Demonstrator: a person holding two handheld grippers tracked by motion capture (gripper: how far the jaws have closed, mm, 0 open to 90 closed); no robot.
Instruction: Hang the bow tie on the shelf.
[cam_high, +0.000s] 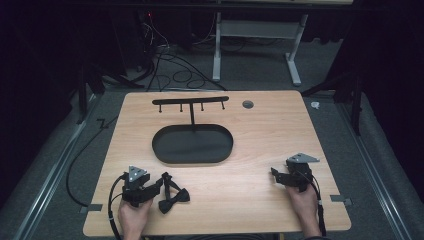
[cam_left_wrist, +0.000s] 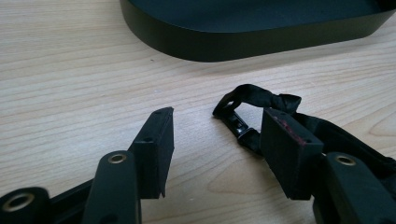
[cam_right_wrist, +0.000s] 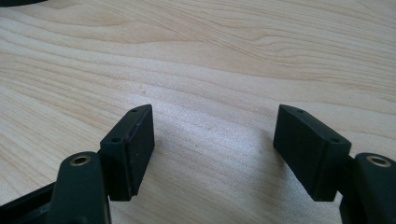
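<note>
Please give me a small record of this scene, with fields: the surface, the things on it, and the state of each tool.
surface: wooden table
stand: black rack with hooks rising from an oval black tray
item: black bow tie lying on the table, beside the left tool
left tool: open, jaws apart, strap of the bow tie near its right jaw
right tool: open, bare wood between its jaws

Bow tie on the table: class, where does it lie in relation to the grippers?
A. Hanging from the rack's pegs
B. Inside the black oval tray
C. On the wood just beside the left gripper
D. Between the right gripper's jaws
C. The bow tie lies on the bare wooden table right next to the open left gripper, short of the tray.
</note>
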